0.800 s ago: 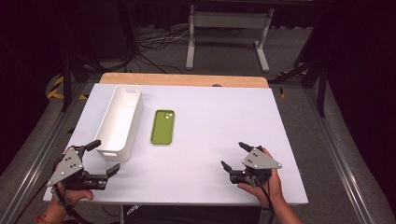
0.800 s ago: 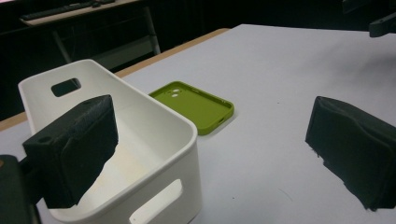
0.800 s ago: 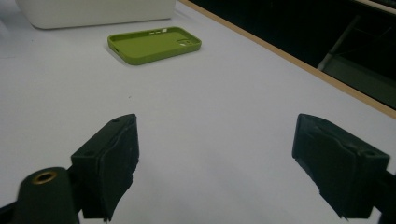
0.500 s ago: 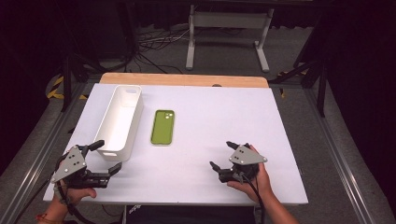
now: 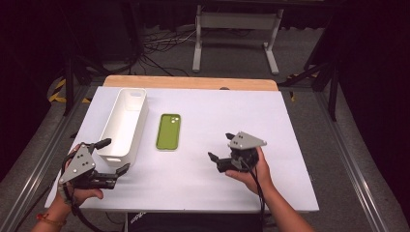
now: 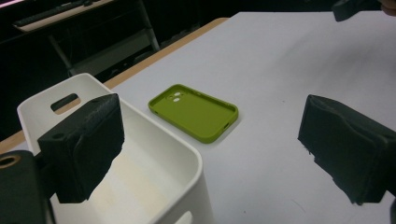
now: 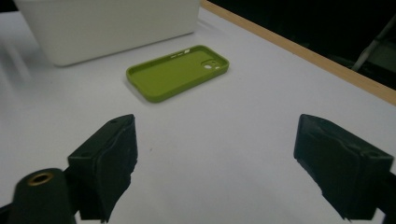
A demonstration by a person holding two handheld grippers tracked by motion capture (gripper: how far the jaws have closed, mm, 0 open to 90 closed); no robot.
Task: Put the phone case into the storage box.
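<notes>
- Left gripper (image 5: 107, 157) sits at about 7 o'clock on the table (image 5: 300, 145), jaws spread with nothing between them, right by the white bin's (image 5: 126, 121) near end.
- Green phone case (image 5: 168, 131) lies flat, open side up, camera cutout at its far end, just right of the bin.
- Right gripper (image 5: 221, 149) at roughly 5 o'clock, jaws wide and empty. I'd come in low toward 10 o'clock and straddle the case's narrow width, pinching the rims.

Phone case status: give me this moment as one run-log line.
phone case: flat on table, open side up, untouched | bin: left of case | right gripper: open, empty, aimed at case | left gripper: open, empty, by bin
</notes>
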